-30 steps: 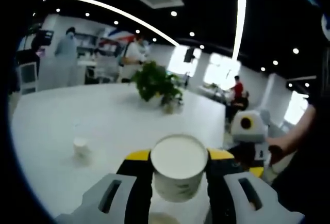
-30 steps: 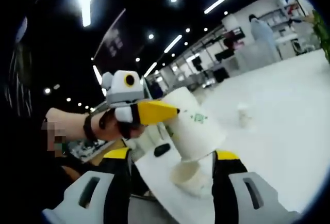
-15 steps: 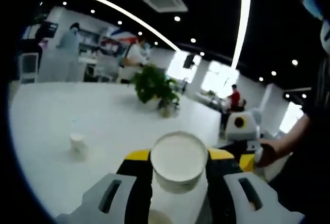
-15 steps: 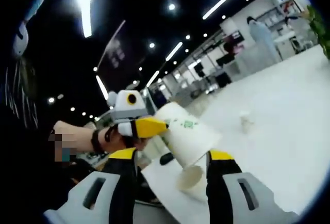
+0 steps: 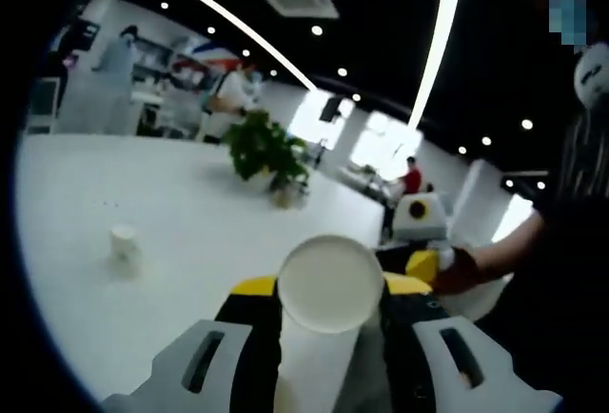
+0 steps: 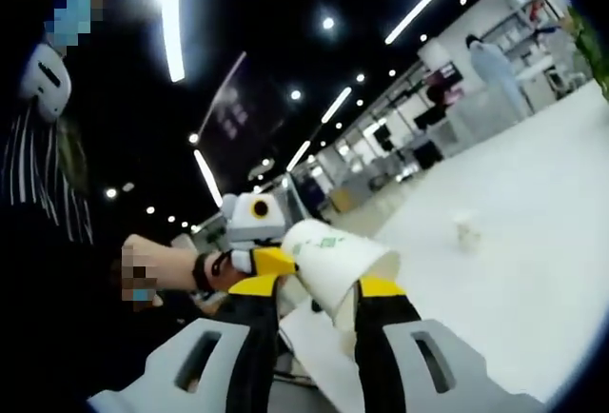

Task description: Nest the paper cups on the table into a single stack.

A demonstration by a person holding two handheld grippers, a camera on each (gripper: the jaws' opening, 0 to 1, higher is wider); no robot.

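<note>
Nesting under way: left gripper [image 5: 330, 318] jaws clamp a paper cup [image 5: 330, 285] held aloft, right gripper [image 6: 309, 313] jaws close on a second cup [image 6: 347, 316] entering its mouth, one small cup [image 5: 124, 242] remaining on the worktop [image 5: 181, 232], next requiring full seating

Wide bare worktop [image 5: 171, 213] is seen at left; only a small cup [image 5: 124, 245] and a plant [image 5: 265, 151] stand there.
</note>
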